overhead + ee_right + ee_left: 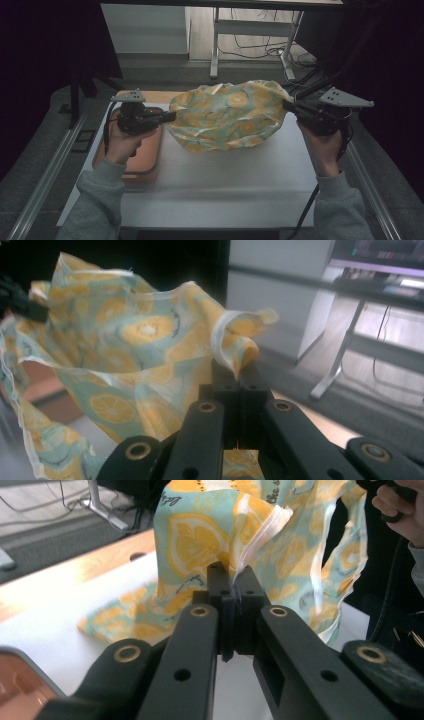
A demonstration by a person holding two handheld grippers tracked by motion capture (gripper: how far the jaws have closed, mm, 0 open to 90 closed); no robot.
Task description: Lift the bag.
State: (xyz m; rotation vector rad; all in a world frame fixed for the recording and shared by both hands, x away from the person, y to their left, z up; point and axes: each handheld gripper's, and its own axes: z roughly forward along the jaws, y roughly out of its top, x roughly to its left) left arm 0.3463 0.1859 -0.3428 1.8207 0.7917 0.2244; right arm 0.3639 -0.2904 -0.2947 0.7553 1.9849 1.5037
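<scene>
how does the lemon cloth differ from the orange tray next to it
The lemon-print teal and yellow cloth is soft and crumpled; the orange plastic tray is rigid and flat. The cloth hangs lifted, pinched at each end by the left gripper and right gripper; the tray rests untouched on the white table.

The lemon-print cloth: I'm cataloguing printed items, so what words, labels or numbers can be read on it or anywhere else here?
Lemon-print cloth: dark script lettering along the top edge in the left gripper view, cut off and too blurred to read.
Monitor in the right gripper view: bright coloured patches, too blurred to read.
Nothing else carries legible text.
</scene>
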